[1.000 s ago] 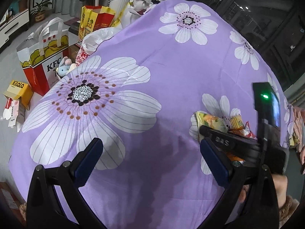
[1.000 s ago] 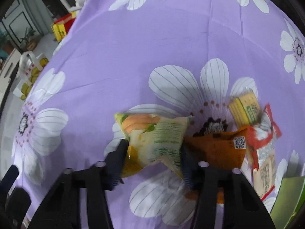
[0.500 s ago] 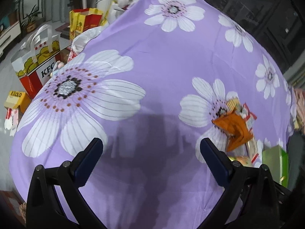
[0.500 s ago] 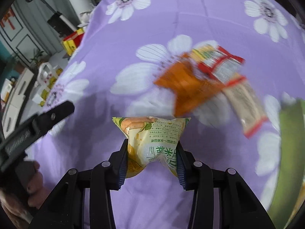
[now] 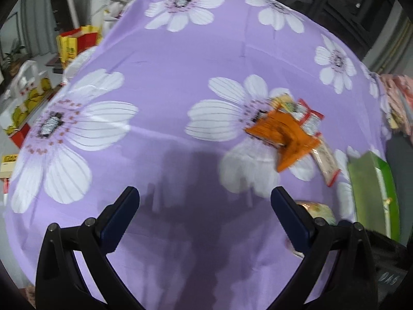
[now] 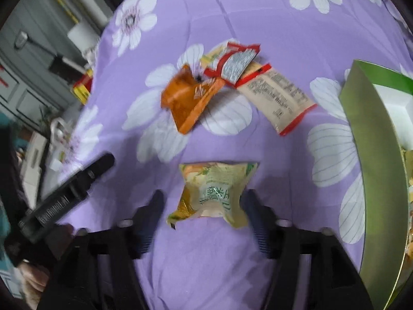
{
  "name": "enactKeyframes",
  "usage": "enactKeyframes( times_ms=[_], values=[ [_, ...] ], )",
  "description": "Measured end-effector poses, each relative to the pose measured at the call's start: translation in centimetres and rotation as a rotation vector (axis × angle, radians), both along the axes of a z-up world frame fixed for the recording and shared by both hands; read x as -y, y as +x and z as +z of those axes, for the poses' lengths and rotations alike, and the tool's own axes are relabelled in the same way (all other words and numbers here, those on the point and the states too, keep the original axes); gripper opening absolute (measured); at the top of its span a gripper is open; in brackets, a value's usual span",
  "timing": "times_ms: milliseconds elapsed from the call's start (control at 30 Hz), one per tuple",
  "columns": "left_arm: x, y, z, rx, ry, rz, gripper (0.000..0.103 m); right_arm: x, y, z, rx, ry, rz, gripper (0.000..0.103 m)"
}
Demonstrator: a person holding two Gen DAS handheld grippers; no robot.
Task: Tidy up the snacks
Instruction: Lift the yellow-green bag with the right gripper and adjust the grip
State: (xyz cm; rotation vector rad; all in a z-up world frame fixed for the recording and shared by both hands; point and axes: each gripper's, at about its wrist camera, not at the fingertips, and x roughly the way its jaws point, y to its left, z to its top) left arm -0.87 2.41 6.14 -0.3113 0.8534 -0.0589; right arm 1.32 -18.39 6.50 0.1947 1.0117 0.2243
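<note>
Cloth (image 6: pixel 258 13), soft and purple with big white flowers, covers the whole table in both views.

In the right wrist view, at about 9 o'clock, the left gripper (image 6: pixel 77 180) shows as a black bar pointing up toward 1 o'clock, with a hand (image 6: pixel 36 281) under it at 8 o'clock. In its own view the left gripper (image 5: pixel 205 211) has its blue-padded jaws wide apart, with only cloth between them.

Near the middle, toward 12 o'clock, lies a little heap of snacks. An orange packet (image 6: pixel 188 98) is crinkly and folded, with its long side running from 11 o'clock down to 5 o'clock. Touching it on the right is a shiny red and silver packet (image 6: pixel 232 64). Next comes a flat tan packet (image 6: pixel 278 98) with red ends, its long side running from 11 o'clock to 5 o'clock.

At 6 o'clock, the right gripper (image 6: pixel 204 206) is opening its jaws. Between them sits a yellow-green bag (image 6: pixel 216 193), puffy and wrinkled, pinched in at the middle, with its wider top edge pointing to 12 o'clock. The left pad stands clear of the bag; the right pad is just beside it, and the blur hides whether they touch.

At 3 o'clock stands a green box (image 6: pixel 371 155) with smooth, stiff walls and a white inside. Snacks lie in it.
</note>
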Motion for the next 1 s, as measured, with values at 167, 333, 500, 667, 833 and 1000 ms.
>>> enactKeyframes(
  times_ms=[167,333,500,667,833,1000],
  values=[
    [1.4,-0.5,0.2,0.006,-0.114,-0.112,0.1,2.5,-0.7,1.6,0.085,0.121,-0.065,0.074],
    [3.8,-1.0,0.2,0.004,-0.221,-0.251,0.09,4.0,-0.4,0.8,0.058,0.239,-0.08,0.074],
    [6.9,-1.1,-0.7,-0.009,-0.25,-0.369,0.075,4.0,0.4,-0.5,0.003,0.268,-0.078,0.063],
    [8.6,-0.8,-1.7,-0.039,-0.298,-0.434,0.063,3.5,0.9,-1.5,-0.032,0.267,-0.057,0.05],
    [9.4,-0.5,-2.3,-0.048,-0.279,-0.445,0.047,3.1,1.6,-2.5,-0.066,0.283,-0.043,0.049],
    [9.6,-0.4,-2.4,-0.019,-0.221,-0.461,0.044,3.5,1.9,-3.5,-0.101,0.318,-0.048,0.049]
  ],
)
